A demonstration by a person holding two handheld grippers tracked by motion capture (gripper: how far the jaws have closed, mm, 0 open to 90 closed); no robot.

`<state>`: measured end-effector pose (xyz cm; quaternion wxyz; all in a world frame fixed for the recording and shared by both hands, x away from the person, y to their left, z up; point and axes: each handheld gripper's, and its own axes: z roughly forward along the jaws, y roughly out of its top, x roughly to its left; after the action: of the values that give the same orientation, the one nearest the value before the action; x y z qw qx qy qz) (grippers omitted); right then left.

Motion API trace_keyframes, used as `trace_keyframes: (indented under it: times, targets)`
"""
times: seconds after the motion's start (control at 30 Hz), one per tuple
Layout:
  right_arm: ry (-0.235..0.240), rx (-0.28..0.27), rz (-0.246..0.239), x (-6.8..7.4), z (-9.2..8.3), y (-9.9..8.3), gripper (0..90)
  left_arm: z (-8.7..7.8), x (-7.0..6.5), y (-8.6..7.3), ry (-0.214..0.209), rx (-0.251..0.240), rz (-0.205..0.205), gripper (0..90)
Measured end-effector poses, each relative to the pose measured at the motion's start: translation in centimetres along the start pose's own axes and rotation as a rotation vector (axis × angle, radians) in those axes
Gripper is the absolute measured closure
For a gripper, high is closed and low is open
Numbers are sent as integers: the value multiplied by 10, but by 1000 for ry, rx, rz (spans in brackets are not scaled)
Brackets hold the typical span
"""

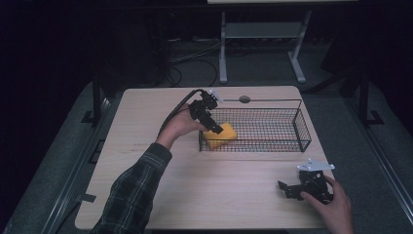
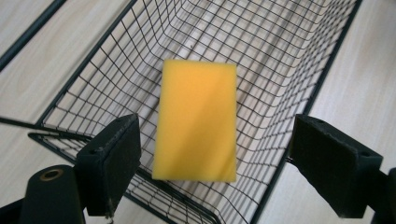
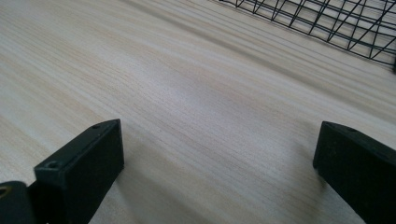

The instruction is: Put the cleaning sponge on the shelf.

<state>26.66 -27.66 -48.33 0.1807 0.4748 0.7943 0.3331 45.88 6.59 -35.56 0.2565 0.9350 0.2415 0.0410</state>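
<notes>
— Two grippers; which is nearer? From above, the left gripper (image 1: 210, 118) hangs over the sponge (image 1: 221, 136) at the wire basket's (image 1: 292, 145) left end.
— Its own view: jaws wide, empty, sponge (image 2: 196, 120) between, lengthwise away.
— The right gripper (image 3: 219, 172) gapes over bare table (image 3: 187, 93).

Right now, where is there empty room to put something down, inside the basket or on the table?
The wire basket is bare from the yellow sponge to its right end. The table is bare left of the left gripper, and between the basket's front and the right gripper. The basket's left end is crowded: sponge and left gripper.
</notes>
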Motion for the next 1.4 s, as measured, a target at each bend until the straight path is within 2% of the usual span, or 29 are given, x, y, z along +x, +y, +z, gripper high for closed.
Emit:
trace_keyframes:
  times: [0.13,0.43,0.67,0.7,0.73,0.83,0.87,0.93,1.0,1.23,1.4]
  targets:
    - [-1,0,-1,0,0,0,12,-5,-1,-7,6,2,-2,162]
    - [-1,0,-1,0,0,0,12,-20,-3,-30,24,-29,-28,162]
    - [-1,0,-2,0,0,0,12,-37,-7,-60,46,-63,-52,162]
    - [-1,0,-2,0,0,0,12,-37,-7,-60,46,-63,-52,162]
    - [-1,0,-2,0,0,0,12,-40,-9,-69,50,-84,-71,162]
    - [-1,0,-1,0,0,0,12,-43,-11,-78,60,-103,-79,162]
    - [-1,0,-2,0,0,0,12,-45,-14,-87,59,-119,-90,162]
    - [-1,0,-1,0,0,0,12,-46,-15,-92,59,-123,-91,162]
    - [-2,0,-1,0,0,0,12,-47,-19,-105,64,-135,-106,162]
    - [-2,-1,-1,0,0,0,12,-47,-26,-138,88,-142,-123,162]
    - [0,0,0,0,0,0,12,-47,-31,-163,108,-170,-145,162]
